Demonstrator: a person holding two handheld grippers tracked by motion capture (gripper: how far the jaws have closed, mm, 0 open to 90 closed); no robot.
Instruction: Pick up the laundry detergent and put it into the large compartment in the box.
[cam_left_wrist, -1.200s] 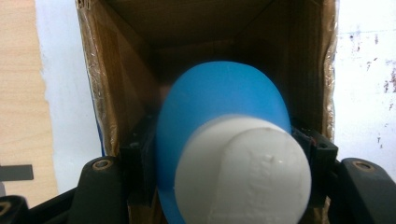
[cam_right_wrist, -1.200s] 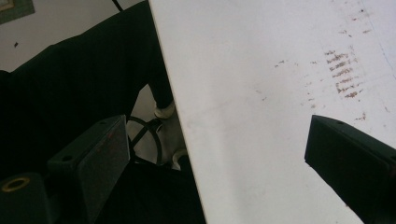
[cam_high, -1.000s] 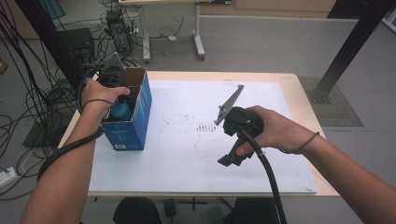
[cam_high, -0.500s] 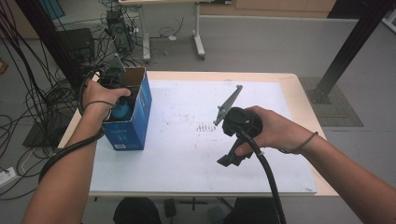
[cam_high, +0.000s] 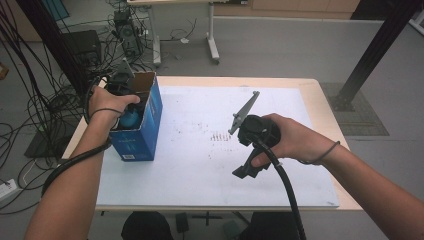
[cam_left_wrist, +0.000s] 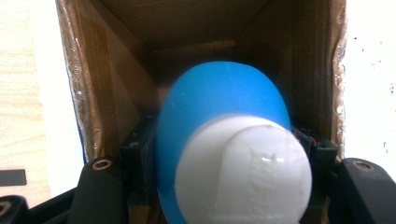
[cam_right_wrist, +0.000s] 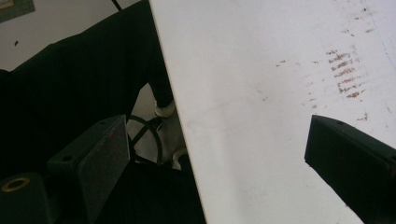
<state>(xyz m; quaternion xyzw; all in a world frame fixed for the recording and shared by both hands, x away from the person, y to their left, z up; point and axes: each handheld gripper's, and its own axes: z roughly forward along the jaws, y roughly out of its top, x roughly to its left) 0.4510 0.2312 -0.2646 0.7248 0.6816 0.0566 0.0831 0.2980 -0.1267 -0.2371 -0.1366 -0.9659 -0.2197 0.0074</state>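
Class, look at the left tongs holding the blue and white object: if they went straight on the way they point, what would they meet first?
Probably the brown inner wall of the cardboard box, beyond the held blue and white object; depth is unclear.

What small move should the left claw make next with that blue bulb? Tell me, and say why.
Probably lower it further: the left claw is shut on the blue bulb, which hangs inside the open cardboard box with no floor contact visible. Release once it rests.

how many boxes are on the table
1. The blue box stands at the table's left edge, open at the top, with the left gripper holding a blue bulb inside it.
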